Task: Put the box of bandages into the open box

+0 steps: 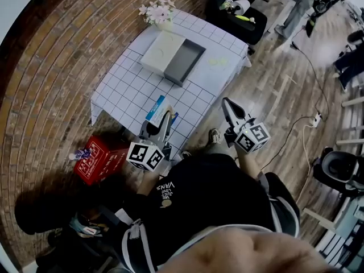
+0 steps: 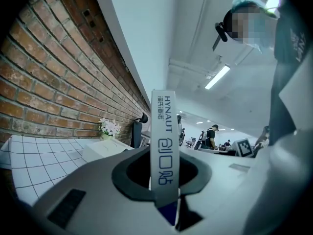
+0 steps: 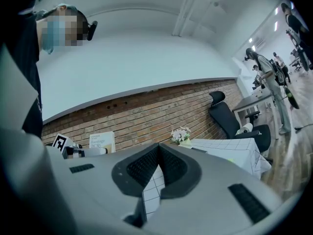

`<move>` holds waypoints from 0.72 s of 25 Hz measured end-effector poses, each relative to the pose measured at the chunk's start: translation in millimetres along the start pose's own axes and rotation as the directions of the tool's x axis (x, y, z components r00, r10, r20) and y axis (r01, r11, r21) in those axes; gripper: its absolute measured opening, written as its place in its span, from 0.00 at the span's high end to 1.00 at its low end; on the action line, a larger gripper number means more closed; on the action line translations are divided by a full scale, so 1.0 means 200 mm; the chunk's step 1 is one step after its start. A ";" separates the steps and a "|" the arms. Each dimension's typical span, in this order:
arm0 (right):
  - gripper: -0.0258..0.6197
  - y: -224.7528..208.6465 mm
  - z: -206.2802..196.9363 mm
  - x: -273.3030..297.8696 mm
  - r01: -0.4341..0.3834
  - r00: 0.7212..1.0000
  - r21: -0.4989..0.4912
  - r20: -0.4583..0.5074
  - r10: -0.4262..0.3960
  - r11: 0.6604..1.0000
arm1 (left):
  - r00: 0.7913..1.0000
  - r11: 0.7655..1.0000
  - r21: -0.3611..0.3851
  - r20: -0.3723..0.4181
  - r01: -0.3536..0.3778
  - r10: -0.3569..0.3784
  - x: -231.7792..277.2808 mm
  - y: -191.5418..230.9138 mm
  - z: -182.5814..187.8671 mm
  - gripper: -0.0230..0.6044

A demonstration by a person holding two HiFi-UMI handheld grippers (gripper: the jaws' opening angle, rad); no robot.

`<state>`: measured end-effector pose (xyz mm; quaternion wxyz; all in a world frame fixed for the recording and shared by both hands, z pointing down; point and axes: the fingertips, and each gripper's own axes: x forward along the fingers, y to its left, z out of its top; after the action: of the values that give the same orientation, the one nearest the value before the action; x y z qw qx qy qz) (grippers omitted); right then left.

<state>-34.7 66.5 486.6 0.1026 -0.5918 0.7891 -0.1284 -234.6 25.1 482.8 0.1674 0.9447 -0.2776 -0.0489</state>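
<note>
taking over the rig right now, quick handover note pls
Left claw: shut on the box of bandages, held up by the near edge of the table.
Right claw: shut, empty, off to the table's side.
Open box: on the far half of the table, nothing in it, white lid alongside.
Done: bandages are picked up.
Left: carry them across to the open box and release them inside.

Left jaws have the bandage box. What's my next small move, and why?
Probably carry the left gripper forward across the table toward the open box: the box of bandages sits clamped in its jaws near the table's front edge, well short of the open box.
</note>
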 end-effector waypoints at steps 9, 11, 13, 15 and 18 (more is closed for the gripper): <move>0.96 -0.19 0.10 0.11 -0.053 0.998 -0.003 -0.018 0.053 0.999 | 0.998 0.998 0.002 0.027 -0.059 0.059 0.18 -0.01 0.03 0.84; 0.96 -0.24 0.11 0.12 -0.068 0.997 0.000 -0.029 0.068 0.998 | 0.997 0.998 0.002 0.026 -0.067 0.067 0.24 -0.03 0.02 0.84; 0.96 -0.29 0.11 0.13 -0.079 0.996 0.004 -0.039 0.079 0.997 | 0.997 0.997 0.001 0.025 -0.078 0.078 0.29 -0.05 0.01 0.84; 0.96 -0.35 0.12 0.13 -0.087 0.995 0.008 -0.047 0.088 0.996 | 0.996 0.996 0.000 0.026 -0.091 0.091 0.34 -0.06 0.00 0.84; 0.96 -0.44 0.14 0.14 -0.099 0.994 0.017 -0.053 0.100 0.995 | 0.994 0.994 0.003 0.030 -0.108 0.108 0.43 -0.08 -0.01 0.84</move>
<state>47.0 14.2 487.7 0.0919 -0.5472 0.8193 -0.1446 -152.9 -8.0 479.6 0.1634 0.9279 -0.3310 -0.0533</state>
